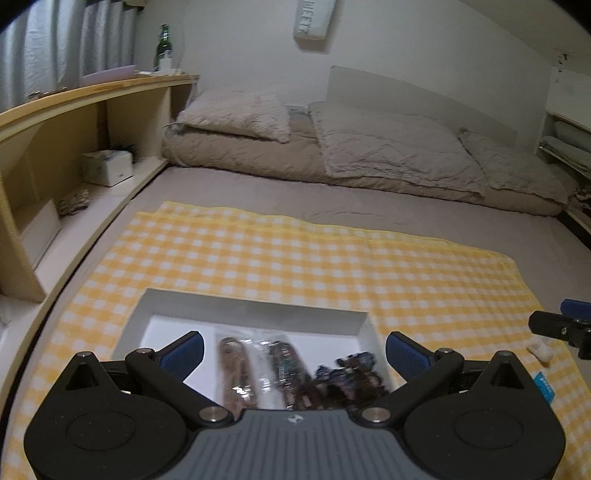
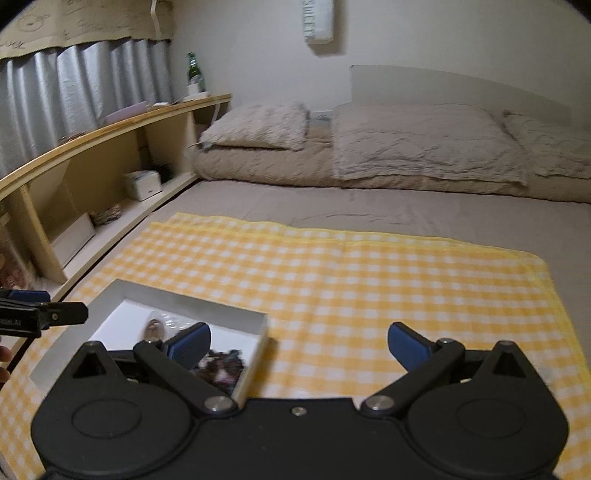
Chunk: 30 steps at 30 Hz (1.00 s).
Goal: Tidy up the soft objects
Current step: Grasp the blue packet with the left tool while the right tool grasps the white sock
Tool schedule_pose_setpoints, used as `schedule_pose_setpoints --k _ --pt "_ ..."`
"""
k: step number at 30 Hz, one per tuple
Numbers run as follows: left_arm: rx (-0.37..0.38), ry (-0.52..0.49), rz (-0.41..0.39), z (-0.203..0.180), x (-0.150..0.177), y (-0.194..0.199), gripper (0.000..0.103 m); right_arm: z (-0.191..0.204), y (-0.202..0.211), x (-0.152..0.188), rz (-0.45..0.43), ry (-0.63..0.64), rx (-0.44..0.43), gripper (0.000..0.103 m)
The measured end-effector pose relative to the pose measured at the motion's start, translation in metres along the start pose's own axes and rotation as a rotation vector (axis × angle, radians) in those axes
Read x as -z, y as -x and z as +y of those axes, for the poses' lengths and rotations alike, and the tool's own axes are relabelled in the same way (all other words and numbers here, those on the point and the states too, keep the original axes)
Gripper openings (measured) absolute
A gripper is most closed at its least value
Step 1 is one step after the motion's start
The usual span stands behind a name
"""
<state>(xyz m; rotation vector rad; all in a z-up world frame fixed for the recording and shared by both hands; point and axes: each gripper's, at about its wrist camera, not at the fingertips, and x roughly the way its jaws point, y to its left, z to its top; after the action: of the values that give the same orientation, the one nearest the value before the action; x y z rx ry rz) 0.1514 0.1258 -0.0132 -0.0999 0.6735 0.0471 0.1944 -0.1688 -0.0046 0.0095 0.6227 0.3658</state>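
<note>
On a yellow-and-white checked cloth (image 1: 295, 258) spread over a grey bed sheet (image 2: 369, 206) sits a shallow white cardboard box (image 1: 255, 314), and the soft things lie inside it: two long brownish patterned pieces in clear wrapping (image 1: 236, 365) side by side, with a dark bundled blue-and-brown piece (image 1: 351, 373) just to their right. They are blurred, so what exactly they are cannot be told.

The left gripper (image 1: 295, 350) hangs above the near part of the box with its blue-padded jaws spread wide, nothing between them; the box contents show through the gap. The right gripper (image 2: 299, 343) is likewise spread wide and empty, over bare checked cloth beside the box's right wall.

Only the left wrist view shows a small white object (image 1: 540, 349) and a blue-and-white tag (image 1: 545, 387) lying on the cloth at the right, close under the other gripper's tip. Only the right wrist view shows the box's right wall (image 2: 255, 354) from outside, a patterned beige valance (image 2: 85, 22) over the grey curtains (image 2: 74, 81), and a bit of the person's fingers at the left edge.

Both views take in a wooden shelf unit (image 1: 92, 110), a green glass bottle (image 1: 163, 46) on top of it, and beige folded bedding and pillows (image 1: 332, 155) by the wall.
</note>
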Motion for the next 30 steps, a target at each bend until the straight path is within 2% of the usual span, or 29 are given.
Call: schedule_pose_setpoints --k 10,22,30 --pt "0.076 -0.034 -0.008 -0.052 -0.009 -0.023 0.103 -0.071 0.026 0.006 -0.024 -0.066 0.107 0.103" --pt "0.221 -0.137 0.010 -0.154 0.002 -0.057 0.103 -0.159 0.030 0.023 -0.009 -0.132 0.257 0.103" --pt "0.317 -0.063 0.107 -0.219 0.026 -0.090 0.103 -0.210 0.017 0.037 0.035 -0.150 0.332 0.103"
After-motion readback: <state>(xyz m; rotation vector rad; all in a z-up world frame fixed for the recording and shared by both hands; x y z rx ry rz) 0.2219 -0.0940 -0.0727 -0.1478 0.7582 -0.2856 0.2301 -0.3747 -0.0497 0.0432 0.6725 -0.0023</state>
